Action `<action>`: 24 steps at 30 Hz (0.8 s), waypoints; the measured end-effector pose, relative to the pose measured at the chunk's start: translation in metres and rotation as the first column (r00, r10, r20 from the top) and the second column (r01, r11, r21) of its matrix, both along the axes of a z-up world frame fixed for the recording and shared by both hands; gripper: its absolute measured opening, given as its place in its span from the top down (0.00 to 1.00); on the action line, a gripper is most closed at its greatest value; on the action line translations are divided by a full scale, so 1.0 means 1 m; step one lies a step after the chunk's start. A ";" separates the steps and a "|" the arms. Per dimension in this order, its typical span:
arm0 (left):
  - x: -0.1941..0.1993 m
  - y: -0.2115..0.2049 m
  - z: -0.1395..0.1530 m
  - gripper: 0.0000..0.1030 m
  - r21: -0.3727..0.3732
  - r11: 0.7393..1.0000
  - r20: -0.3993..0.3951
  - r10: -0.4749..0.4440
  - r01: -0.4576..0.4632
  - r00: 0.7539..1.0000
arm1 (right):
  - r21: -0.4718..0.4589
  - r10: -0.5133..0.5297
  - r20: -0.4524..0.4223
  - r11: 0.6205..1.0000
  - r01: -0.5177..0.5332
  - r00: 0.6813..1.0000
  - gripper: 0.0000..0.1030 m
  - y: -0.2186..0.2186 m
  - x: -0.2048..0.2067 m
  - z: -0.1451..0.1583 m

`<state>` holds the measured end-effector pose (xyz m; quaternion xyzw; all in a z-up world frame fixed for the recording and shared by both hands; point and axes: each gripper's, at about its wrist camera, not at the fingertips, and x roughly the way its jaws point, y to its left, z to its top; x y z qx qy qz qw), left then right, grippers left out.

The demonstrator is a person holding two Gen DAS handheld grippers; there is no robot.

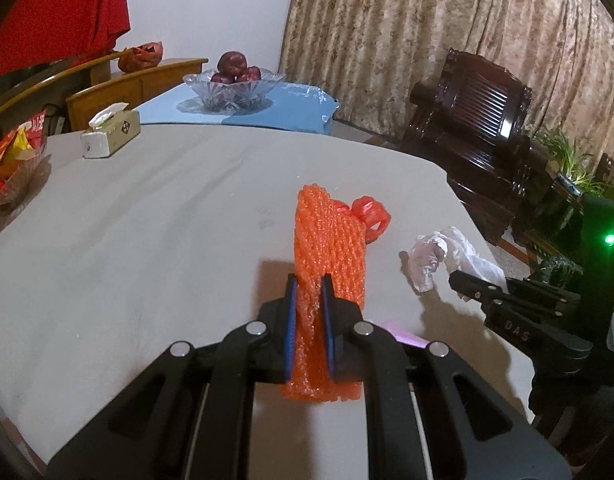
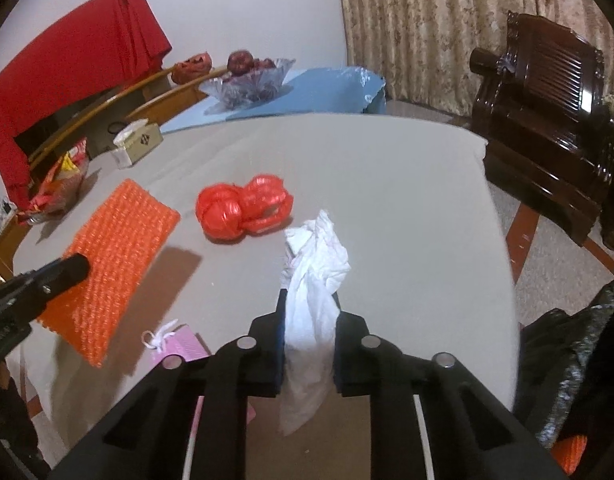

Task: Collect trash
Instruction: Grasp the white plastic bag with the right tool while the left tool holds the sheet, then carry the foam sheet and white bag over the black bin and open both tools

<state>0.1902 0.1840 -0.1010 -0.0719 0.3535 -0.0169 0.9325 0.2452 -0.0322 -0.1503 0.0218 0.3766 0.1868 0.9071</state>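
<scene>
- Two grippers are loaded, each raised above the grey cloth-covered desk (image 2: 387, 184), judged ready for carrying to disposal.
- Black plastic trash bag (image 2: 579, 364) sits off the desk's right edge, the probable drop point.
- Orange foam net sleeve (image 1: 331, 240): clamped between the closed pads of the left gripper (image 1: 309, 300).
- Crumpled white plastic bag (image 2: 315, 272): pinched in the closed right gripper (image 2: 309, 312).
- Knotted red plastic bag (image 2: 243, 212): lying uncollected mid-desk.
- Small pink tag (image 2: 183, 346): at the near desk edge, also uncollected.
</scene>
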 end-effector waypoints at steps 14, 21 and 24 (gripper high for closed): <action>-0.010 -0.035 0.038 0.90 0.013 0.998 0.064 -0.055 0.054 0.996 | 0.046 -0.011 0.119 0.999 0.006 0.993 0.83 -0.026 -0.036 0.054; -0.017 -0.059 0.049 0.90 0.021 0.995 0.088 -0.101 0.099 0.991 | 0.057 -0.039 0.166 0.998 0.030 0.985 0.83 -0.046 -0.057 0.074; -0.021 -0.068 0.054 0.90 0.018 0.993 0.100 -0.119 0.117 0.988 | 0.059 -0.054 0.183 0.997 0.043 0.982 0.83 -0.056 -0.066 0.081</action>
